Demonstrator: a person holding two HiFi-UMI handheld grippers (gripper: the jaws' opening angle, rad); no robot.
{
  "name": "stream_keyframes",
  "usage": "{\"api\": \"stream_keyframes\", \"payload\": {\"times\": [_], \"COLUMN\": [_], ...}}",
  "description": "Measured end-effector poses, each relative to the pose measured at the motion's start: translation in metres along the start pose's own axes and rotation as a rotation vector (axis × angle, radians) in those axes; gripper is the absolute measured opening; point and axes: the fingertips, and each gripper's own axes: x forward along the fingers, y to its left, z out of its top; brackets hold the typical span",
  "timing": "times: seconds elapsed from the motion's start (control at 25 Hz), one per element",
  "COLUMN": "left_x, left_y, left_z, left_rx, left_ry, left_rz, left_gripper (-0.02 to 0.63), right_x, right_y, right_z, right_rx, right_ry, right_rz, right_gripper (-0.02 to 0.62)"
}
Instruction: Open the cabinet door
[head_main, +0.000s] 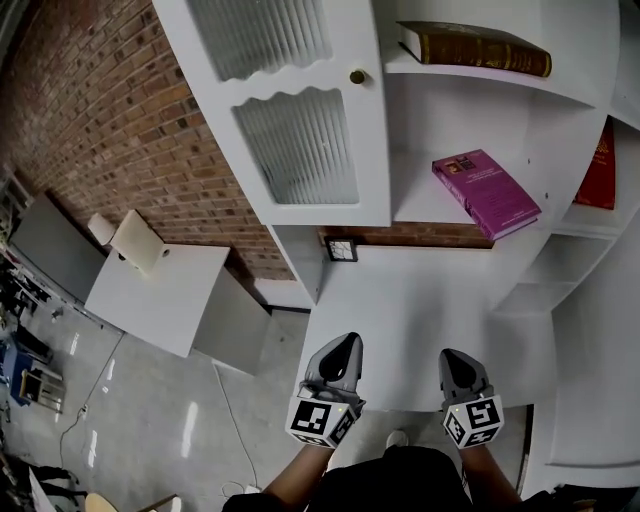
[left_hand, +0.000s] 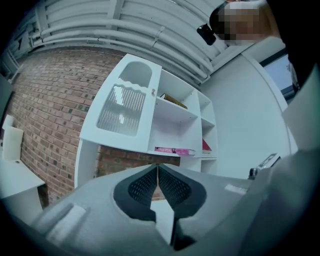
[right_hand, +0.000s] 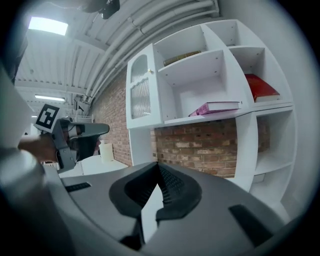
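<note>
1. At the far left, by the brick wall (head_main: 110, 120), stands a low white table (head_main: 160, 295). It plays no part in the job.
2. Next comes the cabinet door (head_main: 300, 130), a white door with ribbed glass panes covering the left column of the shelf unit. As far as I can judge, it lies flush with its frame, so it looks shut.
3. Its small brass knob (head_main: 357, 77) sits at the door's right edge, and nothing is touching it.
4. The left gripper (head_main: 343, 352) is held low in front of the person, well apart from the door. Its jaws are pressed together with nothing between them.
5. The right gripper (head_main: 458, 365) is just beside it at the same height, also closed and empty.
6. To the right are the open shelves, with a brown book (head_main: 475, 48) on the upper one, a pink book (head_main: 487, 192) below it and a red book (head_main: 600, 170) in the far compartment.
7. In my judgement the task has hardly begun. One gripper has yet to reach up to the knob, spread its jaws, take hold and pull the door outward.
</note>
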Motion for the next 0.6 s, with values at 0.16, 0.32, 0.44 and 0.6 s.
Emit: {"api": "stream_keyframes", "payload": {"times": [0.16, 0.32, 0.44, 0.6], "left_x": [0.028, 0.048, 0.066, 0.092], "left_y": [0.005, 0.003, 0.003, 0.011], "left_z": [0.003, 0.018, 0.039, 0.071], "left_rx": [0.017, 0.043, 0.054, 0.106], "left_ry": [0.004, -0.001, -0.012, -0.006], "left_rz": [0.012, -0.028, -0.075, -0.092], "left_gripper": [0.020, 0.021, 0.020, 0.020], "right_x": [0.019, 0.032, 0.045, 0.068], "right_y": [-0.005, -0.008, -0.005, 0.000], "right_z": [-0.003, 0.005, 0.018, 0.039], "right_rx": [-0.002, -0.005, -0.008, 0.015], "right_ry": [0.018, 0.019, -0.013, -0.044], "right_rz": [0.027, 0.019, 0.001, -0.019], "right_gripper": [0.000, 0.001, 0.000, 0.002]}}
